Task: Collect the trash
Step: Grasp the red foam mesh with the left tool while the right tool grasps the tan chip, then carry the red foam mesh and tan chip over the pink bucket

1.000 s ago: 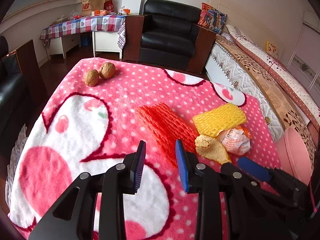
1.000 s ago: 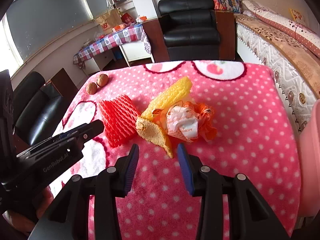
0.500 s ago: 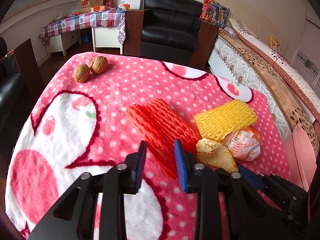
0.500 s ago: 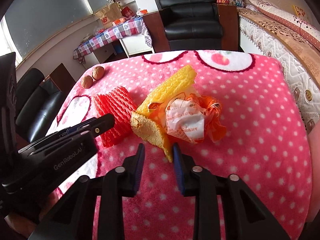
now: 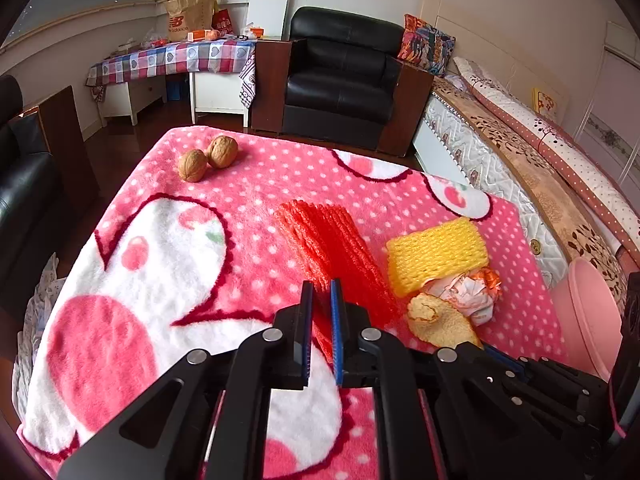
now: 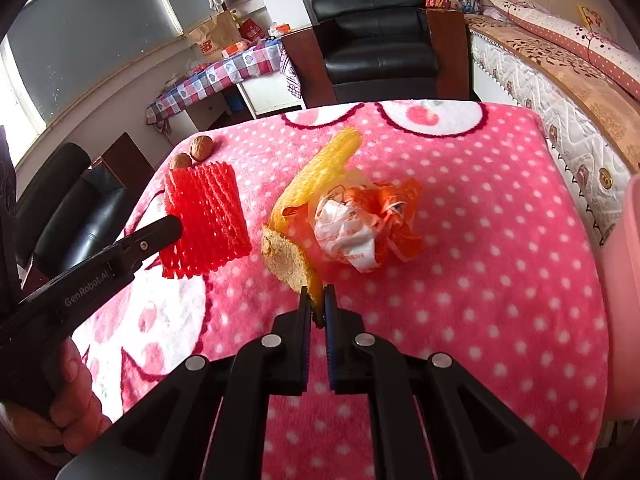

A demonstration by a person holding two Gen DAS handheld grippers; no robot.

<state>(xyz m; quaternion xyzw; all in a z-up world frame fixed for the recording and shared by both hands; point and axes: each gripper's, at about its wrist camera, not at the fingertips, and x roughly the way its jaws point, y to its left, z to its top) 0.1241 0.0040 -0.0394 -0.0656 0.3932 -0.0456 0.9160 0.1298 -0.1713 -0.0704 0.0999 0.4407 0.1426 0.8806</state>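
Trash lies near the right edge of the pink dotted blanket (image 5: 248,200): the left gripper (image 5: 320,292) has just been closing and clamps the red foam net (image 6: 208,216), the right gripper (image 6: 316,300) has just been closing and pinches the orange peel (image 6: 286,258) by its tip. Such a thin bite could let the peel tear or slip free on lifting. The squashy net could snag the yellow foam net (image 5: 436,254) beside it.

Pink polka-dot blanket (image 5: 256,200), two walnuts (image 5: 208,158), yellow foam net (image 5: 438,256), crumpled wrapper (image 6: 348,236)
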